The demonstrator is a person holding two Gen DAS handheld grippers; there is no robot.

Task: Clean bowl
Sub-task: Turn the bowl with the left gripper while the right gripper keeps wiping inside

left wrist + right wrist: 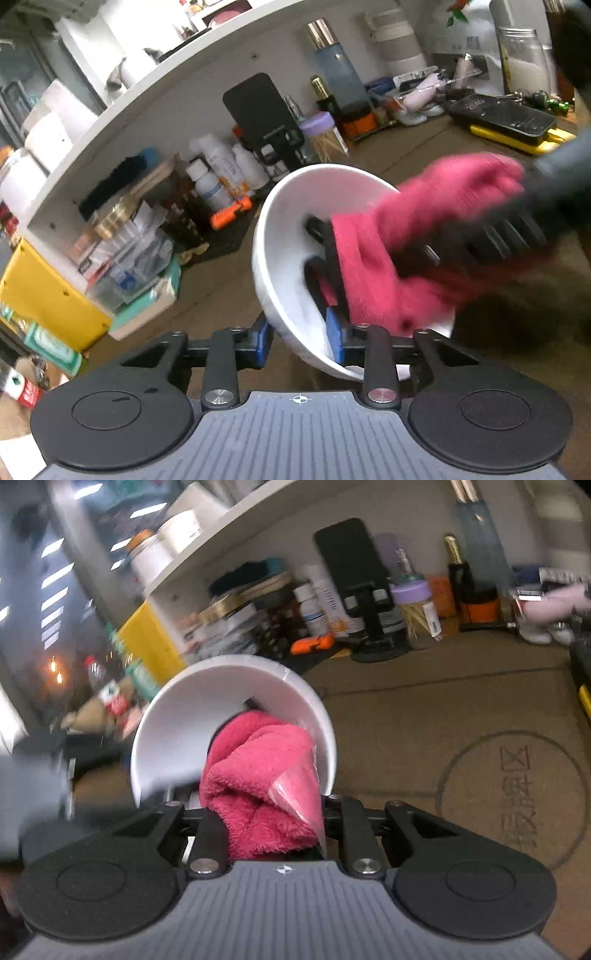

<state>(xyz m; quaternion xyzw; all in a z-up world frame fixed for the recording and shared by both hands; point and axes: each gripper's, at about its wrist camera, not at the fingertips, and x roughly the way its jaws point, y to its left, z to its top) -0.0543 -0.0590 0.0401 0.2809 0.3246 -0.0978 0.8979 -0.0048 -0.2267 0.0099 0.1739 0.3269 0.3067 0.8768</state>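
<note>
White bowl point(291, 229) held tilted above the brown cardboard-covered tabletop point(424, 140), mouth turned toward the right gripper, rim clamped by the left gripper point(301, 338): one blue-padded finger point(334, 334) inside the bowl, the other outside against the wall, pads pressing the rim between them. Right gripper point(319, 243) reaching into the bowl from the right, black fingers pinched together on a pink fleece cloth point(399, 236), cloth bunched around them and pressed against the inner wall. Blurred in both views. From the right wrist view, same white bowl point(207, 716) seen mouth-on, pink cloth point(258, 775) filling its lower right portion, right gripper point(264, 812) mostly buried beneath the cloth, a strip of clear plastic lying over the fabric. Behind the bowl, beneath a white shelf point(177, 85), a crowded row: a black phone on a stand point(258, 110), white bottles point(218, 173), a purple-lidded toothpick jar point(321, 133), an orange utility knife point(231, 214), a yellow box point(44, 295) at far left. On the tabletop at right, a printed circle with characters point(513, 801).
</note>
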